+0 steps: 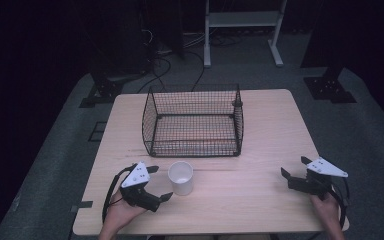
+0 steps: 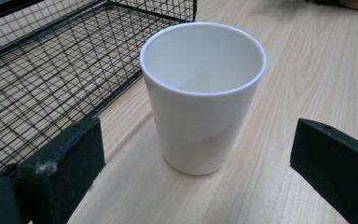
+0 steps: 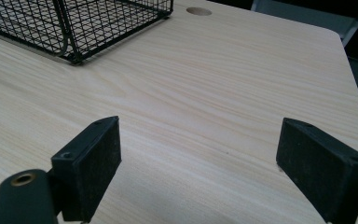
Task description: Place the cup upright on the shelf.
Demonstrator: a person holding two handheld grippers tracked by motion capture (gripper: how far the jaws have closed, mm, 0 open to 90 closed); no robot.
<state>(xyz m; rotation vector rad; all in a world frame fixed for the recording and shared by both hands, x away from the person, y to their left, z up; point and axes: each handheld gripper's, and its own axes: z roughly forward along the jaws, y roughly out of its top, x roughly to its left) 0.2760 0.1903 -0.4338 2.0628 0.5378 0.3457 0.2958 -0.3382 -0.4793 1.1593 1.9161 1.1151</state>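
Both grippers, left gripper (image 1: 159,183) and right gripper (image 1: 294,167), gape wide; from above we note the white cup (image 1: 181,177) upright before the wire basket (image 1: 193,121). Left gripper view: cup (image 2: 203,95) stands between our spread jaws, untouched. Right gripper view: jaws parted over bare table (image 3: 205,107).

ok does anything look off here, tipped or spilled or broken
Nothing stands out. The white cup stands upright and empty on the table, just in front of the wire basket, which sits level and empty. Both grippers, left and right, are open and hold nothing.
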